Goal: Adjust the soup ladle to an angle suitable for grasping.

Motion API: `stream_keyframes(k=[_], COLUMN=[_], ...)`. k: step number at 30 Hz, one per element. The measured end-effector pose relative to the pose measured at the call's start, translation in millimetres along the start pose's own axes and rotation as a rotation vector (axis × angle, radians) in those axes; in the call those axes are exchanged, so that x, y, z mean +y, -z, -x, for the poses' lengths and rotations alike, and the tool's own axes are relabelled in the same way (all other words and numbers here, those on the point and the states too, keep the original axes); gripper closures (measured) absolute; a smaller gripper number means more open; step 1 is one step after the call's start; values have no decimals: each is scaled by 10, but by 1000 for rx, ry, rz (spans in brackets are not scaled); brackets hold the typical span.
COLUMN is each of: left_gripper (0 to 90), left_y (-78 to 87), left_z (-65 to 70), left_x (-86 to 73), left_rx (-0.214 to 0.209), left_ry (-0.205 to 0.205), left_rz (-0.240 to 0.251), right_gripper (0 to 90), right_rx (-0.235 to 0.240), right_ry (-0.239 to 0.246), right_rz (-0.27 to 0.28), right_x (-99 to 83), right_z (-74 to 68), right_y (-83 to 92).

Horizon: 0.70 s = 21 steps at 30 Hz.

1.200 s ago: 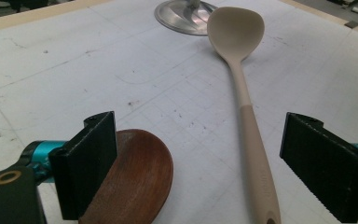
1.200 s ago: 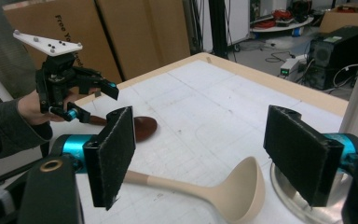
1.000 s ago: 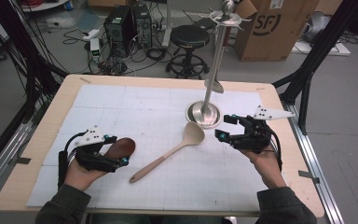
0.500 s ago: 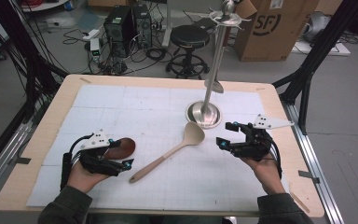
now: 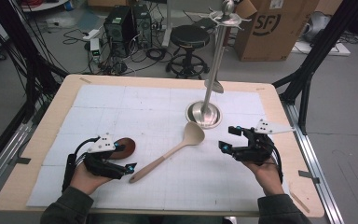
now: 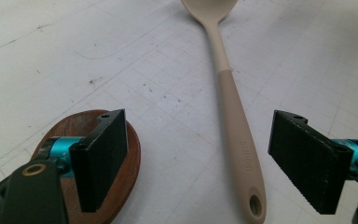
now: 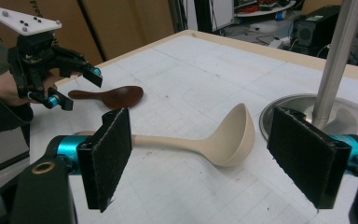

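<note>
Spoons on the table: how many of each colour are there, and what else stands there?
Beige spoon: 1
Dark brown wooden spoon: 1
Silver metal stand: 1
Total: 3 things on the table

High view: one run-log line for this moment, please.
left gripper: closing, astride beige ladle handle, no contact | right gripper: open, empty | brown spoon: on table
</note>
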State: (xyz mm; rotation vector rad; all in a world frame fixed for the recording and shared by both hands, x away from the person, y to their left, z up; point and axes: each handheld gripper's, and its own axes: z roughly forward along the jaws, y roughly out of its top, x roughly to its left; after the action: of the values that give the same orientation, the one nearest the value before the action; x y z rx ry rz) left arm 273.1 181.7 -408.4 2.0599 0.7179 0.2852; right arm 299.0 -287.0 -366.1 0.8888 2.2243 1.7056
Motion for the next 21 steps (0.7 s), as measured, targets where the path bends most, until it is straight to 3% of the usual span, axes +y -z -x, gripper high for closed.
stream_keyframes(k=[7, 9, 21], left_gripper=[300, 305, 347], left_y=[-48, -65, -178], left_z=[62, 60, 155], left_x=[-19, -32, -59], left_rx=[-15, -26, -24], left_ry=[-21, -9, -60], left_rz=[-9, -9, -52], right_gripper=[214, 214, 214], right_rx=[-5, -5, 1], right_ry=[13, 14, 12], right_rz=[-21, -13, -43], right_x=[-19, -35, -111], right_z=[-20, -23, -26], right_y=[-35, -37, -115])
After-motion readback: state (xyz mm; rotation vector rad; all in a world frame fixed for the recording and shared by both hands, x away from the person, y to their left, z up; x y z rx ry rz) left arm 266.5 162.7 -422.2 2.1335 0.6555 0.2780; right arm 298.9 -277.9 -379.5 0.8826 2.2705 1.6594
